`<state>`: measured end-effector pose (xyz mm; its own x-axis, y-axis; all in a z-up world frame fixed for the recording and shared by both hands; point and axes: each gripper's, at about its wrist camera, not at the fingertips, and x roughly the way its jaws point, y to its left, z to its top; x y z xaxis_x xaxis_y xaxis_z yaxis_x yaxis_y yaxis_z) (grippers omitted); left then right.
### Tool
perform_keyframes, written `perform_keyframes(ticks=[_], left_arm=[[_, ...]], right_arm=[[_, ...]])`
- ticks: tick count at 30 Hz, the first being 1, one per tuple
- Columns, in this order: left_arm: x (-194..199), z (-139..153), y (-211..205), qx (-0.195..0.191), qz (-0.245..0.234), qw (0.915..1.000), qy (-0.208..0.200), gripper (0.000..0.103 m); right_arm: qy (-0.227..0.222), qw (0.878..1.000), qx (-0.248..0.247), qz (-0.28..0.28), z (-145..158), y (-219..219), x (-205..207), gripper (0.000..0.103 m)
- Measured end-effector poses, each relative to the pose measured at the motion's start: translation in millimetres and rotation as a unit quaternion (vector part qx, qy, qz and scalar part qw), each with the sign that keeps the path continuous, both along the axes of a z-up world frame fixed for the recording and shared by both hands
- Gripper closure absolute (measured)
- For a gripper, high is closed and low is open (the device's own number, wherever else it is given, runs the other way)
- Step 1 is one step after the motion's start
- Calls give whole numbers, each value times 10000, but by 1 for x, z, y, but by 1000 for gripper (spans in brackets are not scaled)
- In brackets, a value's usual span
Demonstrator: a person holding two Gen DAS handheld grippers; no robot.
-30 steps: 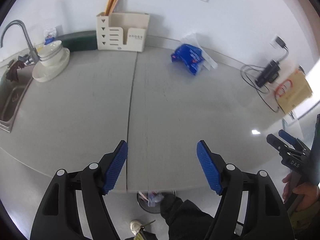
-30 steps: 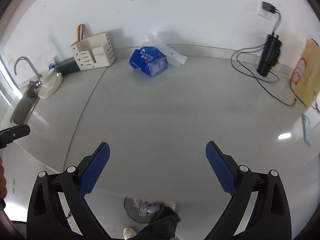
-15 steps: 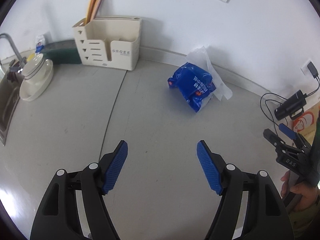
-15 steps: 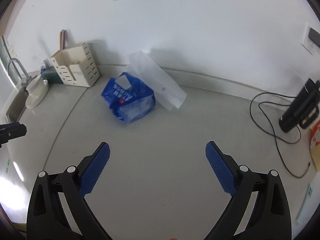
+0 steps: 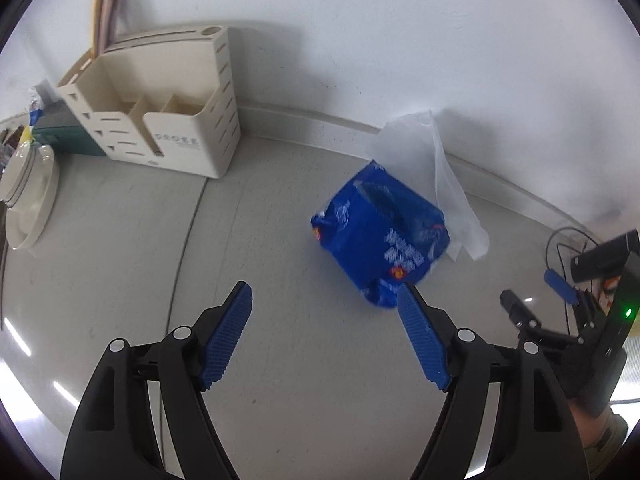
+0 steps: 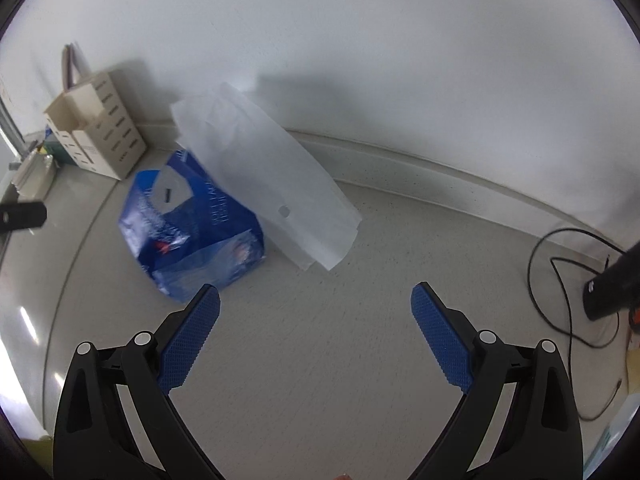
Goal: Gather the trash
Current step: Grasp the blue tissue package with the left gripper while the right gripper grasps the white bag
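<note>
my left gripper (image 5: 324, 336) and right gripper (image 6: 316, 336) both gape wide, empty, angled down to flank the blue packet (image 6: 192, 228) on the counter (image 6: 360, 280); the white bag (image 6: 260, 176) behind seems, blurrily, to lean on it.

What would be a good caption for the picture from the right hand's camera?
Open right tool above a grey counter, facing a blue plastic package and a white paper bag by the wall.
</note>
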<state>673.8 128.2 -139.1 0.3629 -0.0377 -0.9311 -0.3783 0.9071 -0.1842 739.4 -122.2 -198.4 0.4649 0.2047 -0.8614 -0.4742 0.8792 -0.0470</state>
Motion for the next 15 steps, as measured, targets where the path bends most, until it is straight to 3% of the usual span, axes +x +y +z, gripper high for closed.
perform_keyframes(ticks=[12, 14, 15], left_arm=[[82, -48, -14, 99, 23, 9975, 694, 27], [88, -58, -14, 124, 47, 9965, 828, 27], [90, -62, -15, 130, 37, 9959, 889, 27]], right_arm=[[237, 9965, -478, 645, -54, 34, 62, 7], [316, 9958, -508, 694, -61, 36, 68, 23], [345, 9954, -553, 698, -65, 36, 71, 38]])
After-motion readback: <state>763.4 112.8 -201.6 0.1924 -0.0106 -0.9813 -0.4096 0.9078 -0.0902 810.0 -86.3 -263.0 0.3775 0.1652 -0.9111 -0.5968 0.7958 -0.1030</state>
